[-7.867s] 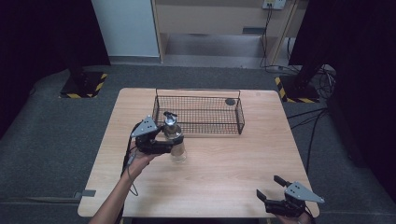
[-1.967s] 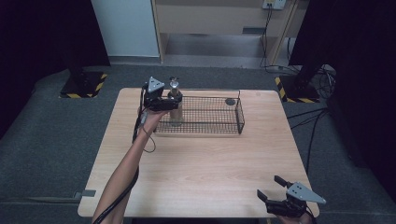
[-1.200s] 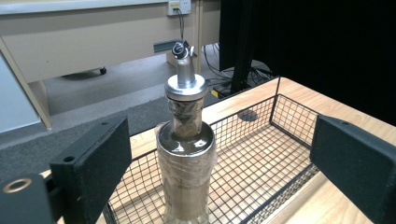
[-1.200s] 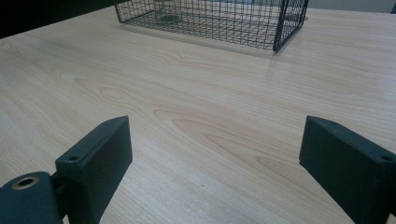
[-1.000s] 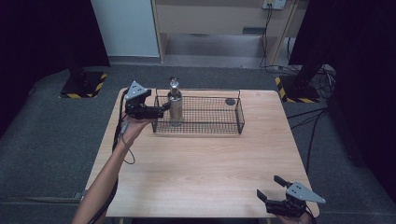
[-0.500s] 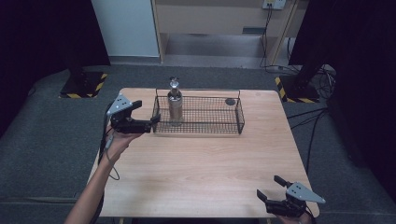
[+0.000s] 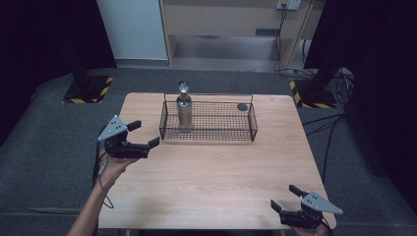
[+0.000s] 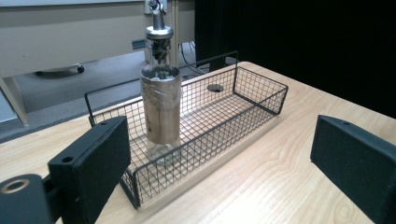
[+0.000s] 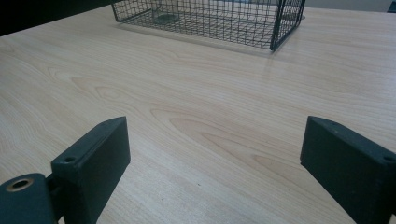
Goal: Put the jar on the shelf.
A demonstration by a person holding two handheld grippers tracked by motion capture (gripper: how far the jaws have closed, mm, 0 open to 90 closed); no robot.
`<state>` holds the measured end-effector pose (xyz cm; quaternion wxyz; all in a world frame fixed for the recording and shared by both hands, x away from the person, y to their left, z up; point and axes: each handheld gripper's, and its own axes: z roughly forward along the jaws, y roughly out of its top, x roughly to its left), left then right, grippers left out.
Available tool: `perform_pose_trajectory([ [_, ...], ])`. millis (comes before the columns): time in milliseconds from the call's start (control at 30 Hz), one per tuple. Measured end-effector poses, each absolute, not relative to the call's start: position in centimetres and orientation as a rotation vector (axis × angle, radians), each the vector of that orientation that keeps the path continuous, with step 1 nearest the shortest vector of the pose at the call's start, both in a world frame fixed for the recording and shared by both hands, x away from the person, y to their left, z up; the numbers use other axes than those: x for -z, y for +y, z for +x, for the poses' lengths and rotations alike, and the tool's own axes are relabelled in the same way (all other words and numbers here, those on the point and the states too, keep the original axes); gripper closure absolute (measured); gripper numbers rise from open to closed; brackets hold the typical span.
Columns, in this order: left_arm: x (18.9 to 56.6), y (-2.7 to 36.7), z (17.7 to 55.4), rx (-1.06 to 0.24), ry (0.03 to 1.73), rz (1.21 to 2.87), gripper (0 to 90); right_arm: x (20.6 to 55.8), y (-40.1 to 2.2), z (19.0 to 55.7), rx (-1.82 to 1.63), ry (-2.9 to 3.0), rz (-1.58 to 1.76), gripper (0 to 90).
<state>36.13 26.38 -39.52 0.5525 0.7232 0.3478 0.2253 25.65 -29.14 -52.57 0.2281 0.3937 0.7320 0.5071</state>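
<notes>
A glass bottle (image 7: 184, 112) with a metal pourer stands upright in the left end of a black wire basket (image 7: 208, 135) at the back of the wooden table (image 7: 211, 172). The left gripper view has the bottle (image 8: 160, 109) ahead, inside the basket (image 8: 243, 112). My left gripper (image 7: 144, 133) hovers open and empty left of the basket, apart from it. Open as well, my right gripper (image 7: 285, 196) sits at the table's front right corner. Its own view looks across bare wood toward the basket (image 9: 280, 21).
A small dark round object (image 7: 242, 106) lies in the basket's far right corner. Grey carpet surrounds the table. A cabinet (image 7: 231, 24) and trailing cables (image 7: 339, 78) stand beyond the far edge.
My left gripper carried the bottle up into the basket, set it down upright, let go, and has drawn back left and toward me. The right gripper has stayed put.
</notes>
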Motion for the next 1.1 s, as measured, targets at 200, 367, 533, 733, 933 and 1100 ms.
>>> perform_pose_trajectory([
  [200, 40.6, 26.6, 34.5, -0.535, 0.809, 1.716, 3.8, 52.5, -29.1, 25.6, -1.394, 2.014, 1.086, 7.9],
  [367, 41.5, 26.8, 33.3, -0.513, 0.801, 1.709, 3.9, 52.5, -29.1, 25.6, -1.39, 2.012, 1.089, 7.8],
  [533, 42.3, 26.9, 32.2, -0.499, 0.793, 1.711, 3.9, 52.5, -29.0, 25.6, -1.385, 2.013, 1.083, 7.7],
  [733, 43.3, 26.9, 30.6, -0.51, 0.779, 1.723, 3.9, 52.4, -29.0, 25.5, -1.379, 2.013, 1.078, 7.7],
  [933, 44.5, 26.9, 29.1, -0.528, 0.779, 1.734, 3.9, 52.4, -29.0, 25.5, -1.371, 2.011, 1.082, 7.6],
  [1100, 45.9, 27.1, 28.1, -0.513, 0.792, 1.734, 3.9, 52.4, -28.9, 25.5, -1.366, 2.015, 1.081, 7.7],
])
